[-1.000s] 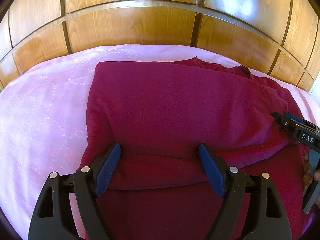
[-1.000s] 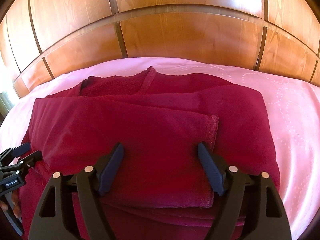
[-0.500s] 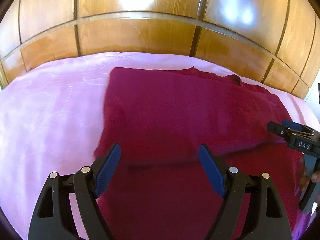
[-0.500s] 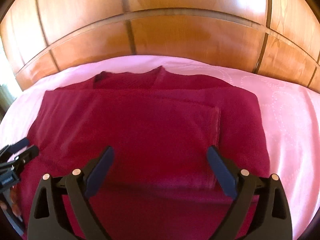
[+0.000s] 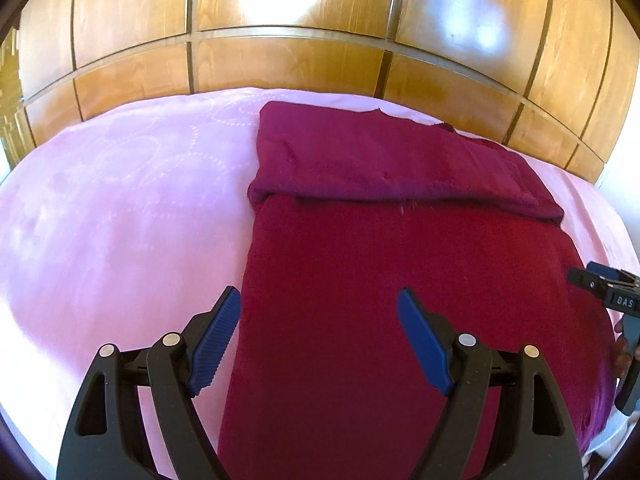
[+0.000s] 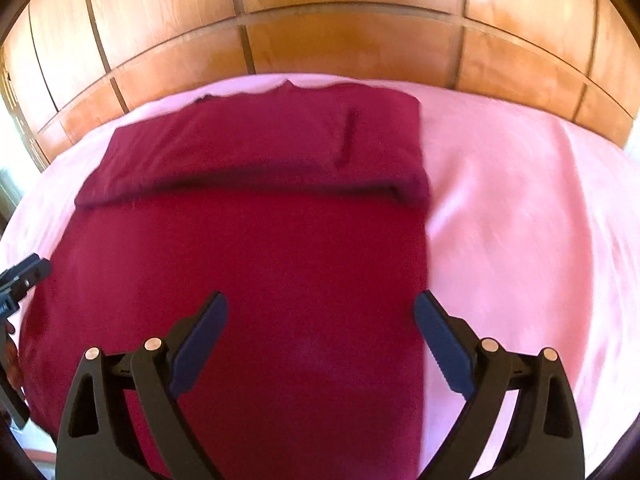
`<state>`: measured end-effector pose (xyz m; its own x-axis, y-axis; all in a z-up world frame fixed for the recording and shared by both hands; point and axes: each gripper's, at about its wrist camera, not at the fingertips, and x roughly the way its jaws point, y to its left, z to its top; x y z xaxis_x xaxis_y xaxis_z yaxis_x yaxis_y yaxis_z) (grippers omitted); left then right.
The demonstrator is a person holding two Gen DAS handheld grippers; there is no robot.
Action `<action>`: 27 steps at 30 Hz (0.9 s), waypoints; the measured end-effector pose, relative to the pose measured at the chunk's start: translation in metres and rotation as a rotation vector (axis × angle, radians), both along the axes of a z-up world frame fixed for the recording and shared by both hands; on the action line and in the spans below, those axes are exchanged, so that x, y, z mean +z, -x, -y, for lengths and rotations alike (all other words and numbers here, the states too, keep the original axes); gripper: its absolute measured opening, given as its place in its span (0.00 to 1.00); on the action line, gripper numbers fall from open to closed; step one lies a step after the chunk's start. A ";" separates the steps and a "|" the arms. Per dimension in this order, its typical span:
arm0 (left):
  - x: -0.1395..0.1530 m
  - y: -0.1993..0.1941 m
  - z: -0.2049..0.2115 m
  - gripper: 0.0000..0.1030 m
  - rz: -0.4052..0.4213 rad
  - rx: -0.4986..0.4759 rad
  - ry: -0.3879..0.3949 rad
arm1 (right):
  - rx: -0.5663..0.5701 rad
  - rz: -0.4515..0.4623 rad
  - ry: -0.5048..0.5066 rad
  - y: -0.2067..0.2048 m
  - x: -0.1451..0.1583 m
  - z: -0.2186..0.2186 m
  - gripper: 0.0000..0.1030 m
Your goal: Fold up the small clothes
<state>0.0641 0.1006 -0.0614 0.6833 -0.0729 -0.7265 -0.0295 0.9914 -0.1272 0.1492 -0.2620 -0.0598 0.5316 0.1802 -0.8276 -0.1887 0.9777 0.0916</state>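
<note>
Hovering nearest to the left wrist camera, the left gripper (image 5: 320, 340) is keeping its two blue fingers (image 5: 216, 340) wide apart and is gripping nothing; the left finger is standing over the pink bedsheet (image 5: 120, 240) and the right finger over the dark red garment (image 5: 400, 280), so the left edge of the cloth is running between them. In the right wrist view, the right gripper (image 6: 320, 344) is also standing wide open and empty, with its left finger over the garment (image 6: 260, 280) and its right finger (image 6: 440, 344) just over the right edge of the cloth, where the pink bedsheet (image 6: 520, 240) is beginning. Each gripper is also showing at the border of the other camera: the right one (image 5: 612, 296) as a black part at the right border of the left view, and the left one (image 6: 20, 280) at the left border of the right view, but this view is blurred. Further from the cameras, the garment is lying flat on the bedsheet, and its far part is lying doubled over itself as a thicker band across the whole width, with a rounded fold edge (image 5: 400, 196) facing the grippers. Behind the bed, the wooden panel wall (image 5: 320, 60) is shining with bright reflections.
</note>
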 end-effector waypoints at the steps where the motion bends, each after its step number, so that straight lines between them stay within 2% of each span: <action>1: 0.000 0.005 0.000 0.77 0.000 0.002 0.002 | -0.003 -0.010 -0.011 0.008 -0.001 0.005 0.91; 12: -0.001 0.042 -0.007 0.77 -0.003 0.016 0.006 | -0.016 -0.074 -0.195 0.072 -0.002 0.043 0.89; 18: -0.005 0.059 -0.010 0.77 -0.023 0.029 0.010 | -0.007 -0.114 -0.246 0.091 0.000 0.053 0.76; 21: -0.009 0.072 -0.012 0.77 -0.049 0.031 0.010 | 0.009 -0.137 -0.243 0.103 0.000 0.054 0.63; 23: -0.012 0.083 -0.018 0.76 -0.074 0.032 0.028 | 0.028 -0.164 -0.241 0.111 -0.002 0.053 0.51; 26: -0.018 0.097 -0.026 0.53 -0.115 0.024 0.072 | 0.044 -0.189 -0.227 0.119 -0.007 0.052 0.45; 27: -0.019 0.101 -0.027 0.49 -0.122 0.021 0.086 | 0.055 -0.204 -0.224 0.122 -0.008 0.051 0.43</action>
